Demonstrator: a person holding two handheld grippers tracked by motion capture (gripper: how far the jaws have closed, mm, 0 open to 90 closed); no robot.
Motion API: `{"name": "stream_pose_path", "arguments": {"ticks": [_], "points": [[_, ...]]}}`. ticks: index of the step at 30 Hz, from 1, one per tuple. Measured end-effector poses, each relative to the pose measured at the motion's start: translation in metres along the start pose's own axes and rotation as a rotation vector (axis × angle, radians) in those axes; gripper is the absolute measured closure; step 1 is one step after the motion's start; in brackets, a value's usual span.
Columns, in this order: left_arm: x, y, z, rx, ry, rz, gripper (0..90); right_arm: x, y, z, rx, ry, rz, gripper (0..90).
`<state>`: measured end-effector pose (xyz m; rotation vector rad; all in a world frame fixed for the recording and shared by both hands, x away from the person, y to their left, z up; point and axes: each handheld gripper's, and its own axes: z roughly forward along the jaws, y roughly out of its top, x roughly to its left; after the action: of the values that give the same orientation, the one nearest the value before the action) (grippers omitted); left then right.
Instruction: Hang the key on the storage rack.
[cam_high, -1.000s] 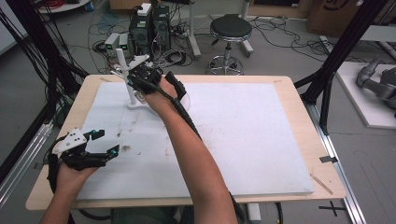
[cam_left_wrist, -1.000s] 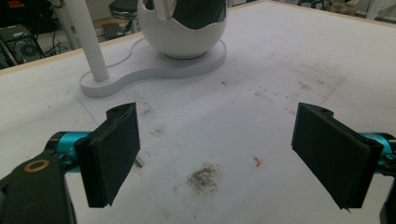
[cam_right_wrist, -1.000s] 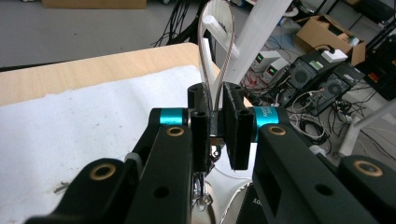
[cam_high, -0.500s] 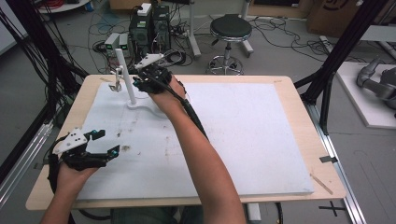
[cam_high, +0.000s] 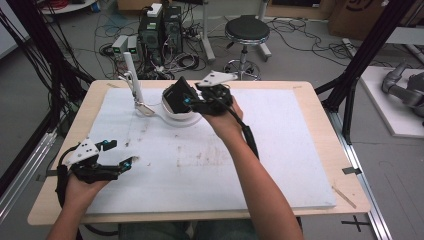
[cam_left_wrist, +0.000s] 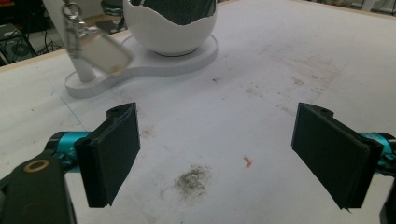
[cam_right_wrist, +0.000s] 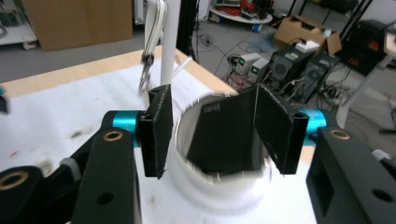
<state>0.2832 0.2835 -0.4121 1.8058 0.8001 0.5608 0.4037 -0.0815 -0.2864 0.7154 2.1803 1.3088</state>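
A white bowl (cam_high: 179, 116) sits on a white stand (cam_left_wrist: 140, 65) at the back left of the table. A flat black mesh-textured piece (cam_right_wrist: 210, 140) stands upright in that bowl (cam_right_wrist: 224, 191). My right gripper (cam_high: 184, 100) hovers over the bowl and its jaws have just been opening. In the right gripper view my right gripper (cam_right_wrist: 217, 133) straddles the black piece, and its left pad is clear of it. The stand's post (cam_high: 131, 75) carries a hanging key ring with a tag (cam_left_wrist: 100, 51). Near the front left edge my left gripper (cam_high: 120, 162) rests open and empty.
A white mat (cam_high: 280, 150) covers most of the wooden table, with smudges (cam_left_wrist: 191, 179) at its middle. Black frame posts (cam_high: 360, 65) stand at both sides. Behind the table there are a stool (cam_high: 245, 32) and computer boxes (cam_high: 160, 25) on the floor.
My right hand has moved right, from the stand's post to above the bowl, and its jaws have spread apart. The left hand has stayed put.
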Motion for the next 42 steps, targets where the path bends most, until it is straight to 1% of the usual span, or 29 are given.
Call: {"name": "stream_pose_path", "arguments": {"ticks": [2, 3, 5, 8, 10, 12, 14, 15, 18, 21, 23, 24, 25, 27, 28, 33, 36, 38, 42], "points": [[0.0, 0.0, 0.0, 0.0, 0.002, -0.001, 15.4, -0.004, -0.012, -0.019, -0.027, -0.006, 0.009, 44.2], [0.0, 0.0, 0.0, -0.002, 0.004, -0.002, 15.4, -0.007, -0.018, -0.028, -0.017, -0.009, 0.015, 43.5], [0.0, 0.001, 0.001, 0.0, 0.004, -0.001, 15.4, -0.012, -0.032, -0.046, -0.04, -0.021, 0.02, 43.1], [-0.001, 0.002, 0.003, -0.005, 0.017, 0.0, 15.4, -0.019, -0.055, -0.068, -0.047, -0.033, 0.059, 40.1], [-0.003, 0.003, 0.005, -0.012, 0.017, -0.004, 15.4, -0.023, -0.071, -0.079, -0.048, -0.04, 0.082, 38.6], [-0.004, 0.005, 0.008, -0.016, 0.014, 0.0, 15.4, -0.025, -0.087, -0.089, -0.045, -0.053, 0.094, 37.1], [-0.005, 0.006, 0.011, -0.015, 0.01, 0.003, 15.4, -0.028, -0.102, -0.097, -0.044, -0.066, 0.115, 34.3], [-0.005, 0.007, 0.013, -0.015, 0.008, 0.003, 15.4, -0.029, -0.109, -0.1, -0.044, -0.075, 0.133, 33.1], [-0.005, 0.008, 0.017, -0.019, 0.005, -0.004, 15.3, -0.032, -0.128, -0.107, -0.043, -0.084, 0.154, 32.3], [-0.005, 0.008, 0.02, -0.022, -0.007, -0.007, 15.4, -0.034, -0.144, -0.112, -0.038, -0.1, 0.174, 30.0], [-0.005, 0.009, 0.022, -0.023, -0.006, -0.001, 15.4, -0.035, -0.151, -0.113, -0.034, -0.105, 0.189, 27.8], [-0.004, 0.009, 0.022, -0.025, -0.006, -0.005, 15.4, -0.036, -0.155, -0.114, -0.032, -0.109, 0.193, 26.5], [-0.004, 0.01, 0.023, -0.028, -0.013, -0.008, 15.4, -0.036, -0.157, -0.115, -0.032, -0.115, 0.201, 25.9], [-0.003, 0.01, 0.024, -0.031, -0.02, -0.007, 15.4, -0.037, -0.162, -0.118, -0.034, -0.131, 0.211, 21.9], [-0.003, 0.01, 0.025, -0.033, -0.022, -0.007, 15.4, -0.038, -0.165, -0.119, -0.039, -0.135, 0.209, 21.7], [-0.002, 0.01, 0.025, -0.037, -0.028, -0.013, 15.4, -0.04, -0.174, -0.126, -0.039, -0.146, 0.212, 21.6], [-0.003, 0.01, 0.025, -0.036, -0.031, -0.016, 15.3, -0.042, -0.176, -0.129, -0.044, -0.153, 0.223, 21.5], [-0.003, 0.009, 0.025, -0.033, -0.035, -0.008, 15.3, -0.042, -0.177, -0.13, -0.042, -0.158, 0.225, 21.4], [-0.004, 0.01, 0.024, -0.034, -0.03, -0.01, 15.3, -0.043, -0.178, -0.129, -0.034, -0.158, 0.227, 21.4]]}}
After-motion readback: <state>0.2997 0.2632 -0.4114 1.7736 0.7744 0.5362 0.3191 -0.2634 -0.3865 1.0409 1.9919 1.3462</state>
